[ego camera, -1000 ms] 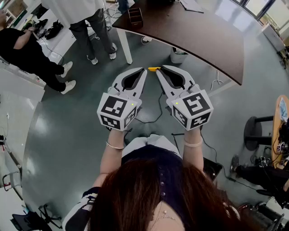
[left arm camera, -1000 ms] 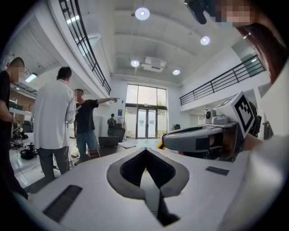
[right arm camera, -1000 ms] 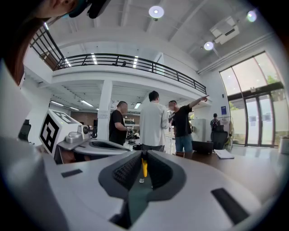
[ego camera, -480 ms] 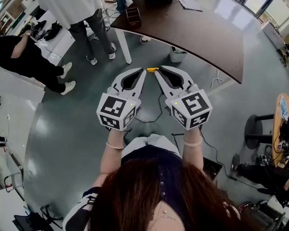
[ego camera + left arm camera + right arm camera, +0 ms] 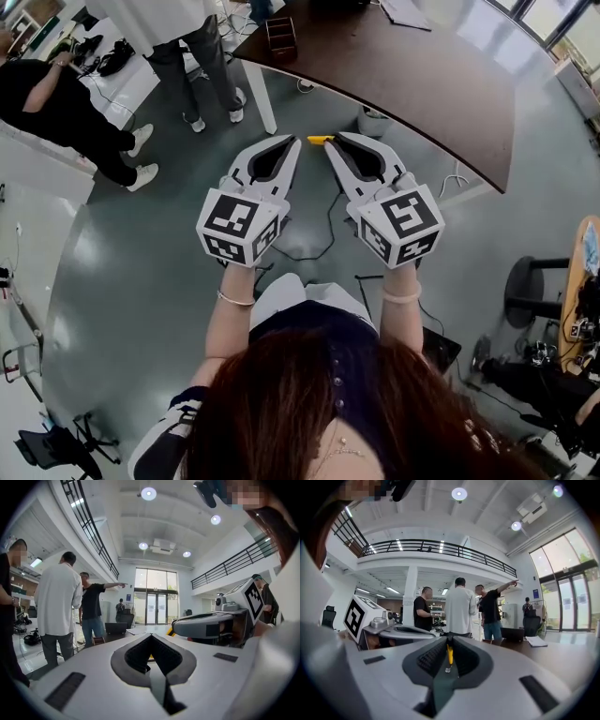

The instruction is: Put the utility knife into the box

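Both grippers had drifted slightly apart at their marker cubes. The right gripper [image 5: 332, 143] was clamped on the yellow utility knife [image 5: 320, 141], held in mid-air before the far dark table [image 5: 422, 75]. Just left, the left gripper [image 5: 295, 142] had its jaws together.

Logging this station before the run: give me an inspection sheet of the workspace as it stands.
Surface: dark curved table, ahead of both tools.
Job's things: yellow utility knife between the right tool's jaws; small brown box on the table's far end, possibly the target.
Clutter: papers on the table; bin beneath it.
Grippers: right tool shut on the knife; left tool shut, held up beside it.
Cables: black cable on the floor.
Surroundings: people standing beyond the table's left end.
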`<state>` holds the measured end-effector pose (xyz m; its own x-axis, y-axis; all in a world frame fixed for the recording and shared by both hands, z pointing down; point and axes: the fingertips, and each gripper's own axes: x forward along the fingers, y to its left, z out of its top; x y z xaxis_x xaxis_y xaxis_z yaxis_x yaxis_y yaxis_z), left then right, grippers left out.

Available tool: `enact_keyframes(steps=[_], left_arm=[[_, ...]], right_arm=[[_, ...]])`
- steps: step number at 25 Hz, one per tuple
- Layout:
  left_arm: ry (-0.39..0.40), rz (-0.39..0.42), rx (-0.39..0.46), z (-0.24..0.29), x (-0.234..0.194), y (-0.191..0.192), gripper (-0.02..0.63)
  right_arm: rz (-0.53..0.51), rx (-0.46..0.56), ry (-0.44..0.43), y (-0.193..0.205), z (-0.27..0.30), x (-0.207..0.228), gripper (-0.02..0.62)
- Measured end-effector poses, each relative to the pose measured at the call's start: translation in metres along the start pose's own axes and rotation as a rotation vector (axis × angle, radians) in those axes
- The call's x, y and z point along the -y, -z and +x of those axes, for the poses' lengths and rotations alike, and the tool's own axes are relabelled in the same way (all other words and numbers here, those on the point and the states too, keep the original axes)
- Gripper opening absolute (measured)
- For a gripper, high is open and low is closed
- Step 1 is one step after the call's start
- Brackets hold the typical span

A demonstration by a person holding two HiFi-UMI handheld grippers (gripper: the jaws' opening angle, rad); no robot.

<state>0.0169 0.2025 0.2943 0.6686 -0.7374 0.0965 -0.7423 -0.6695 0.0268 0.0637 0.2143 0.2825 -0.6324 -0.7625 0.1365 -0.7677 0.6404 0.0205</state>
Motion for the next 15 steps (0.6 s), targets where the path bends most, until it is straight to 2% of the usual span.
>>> enact_keyframes(steps=[7,15], left_arm=[[-0.022,-0.017,-0.017,0.039,-0.028,0.005,-0.008],[0.002,-0.016,-0.013,0.101,-0.109,0.001,-0.008]], right_arm=[[0.019,-0.011,-0.024,0.007,0.037,0.035,0.049],[0.008,-0.017,0.003,-0.002,0.128,0.087,0.049]])
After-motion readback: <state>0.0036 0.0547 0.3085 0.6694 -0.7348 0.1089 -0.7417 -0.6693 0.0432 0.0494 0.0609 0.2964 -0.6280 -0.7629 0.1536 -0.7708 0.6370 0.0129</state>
